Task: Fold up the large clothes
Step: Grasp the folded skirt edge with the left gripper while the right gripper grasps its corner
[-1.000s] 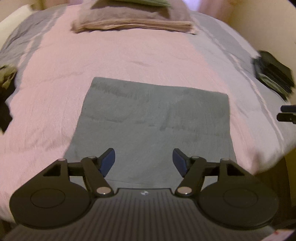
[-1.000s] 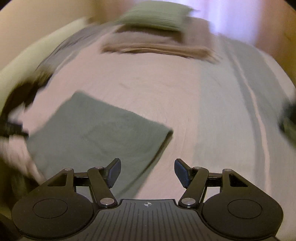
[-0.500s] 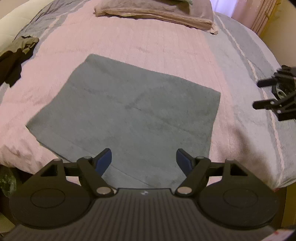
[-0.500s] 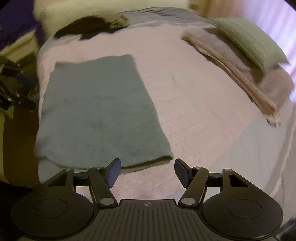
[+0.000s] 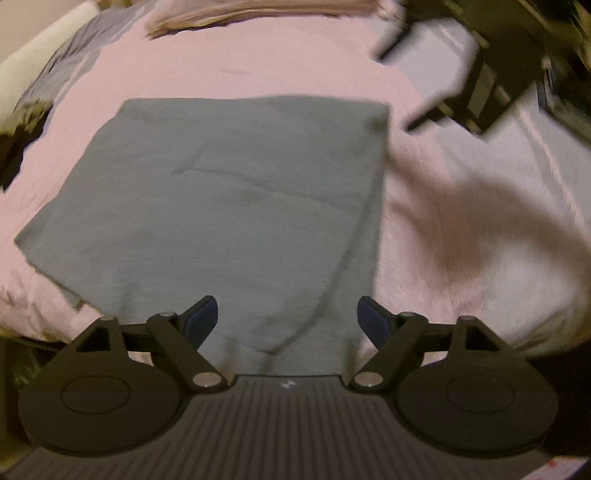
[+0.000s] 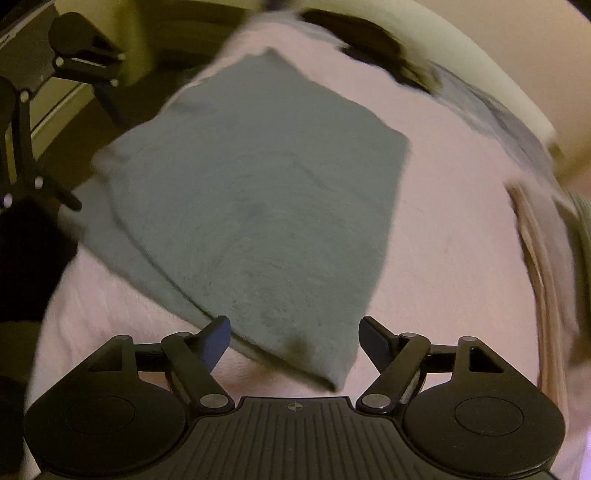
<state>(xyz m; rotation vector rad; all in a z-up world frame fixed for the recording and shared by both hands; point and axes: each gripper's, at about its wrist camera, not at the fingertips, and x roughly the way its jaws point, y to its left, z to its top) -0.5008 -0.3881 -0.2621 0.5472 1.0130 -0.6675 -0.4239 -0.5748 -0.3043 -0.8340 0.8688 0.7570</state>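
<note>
— Left wrist view: where's the cloth?
— Grey folded cloth (image 5: 236,195) lies flat on the pink bed (image 5: 461,236). Left claw (image 5: 286,319) gapes wide above its near edge, empty.
— Right claw (image 6: 294,338)?
— Wide apart too, empty, over the cloth's corner.

This is a bedroom in a home. A wide bed (image 5: 280,70) fills both views, covered by a soft pink blanket (image 6: 450,258) with grey striped bands along its sides. At the head of the bed lie flat pillows (image 5: 258,11) in a beige case, and a green ribbed cushion (image 6: 583,225) sits beside them. A grey folded cloth (image 5: 229,206) is spread on the blanket, and dark clothing (image 6: 369,48) lies near the bed's far edge. The walls are plain and cream-coloured, the light dim and warm.
</note>
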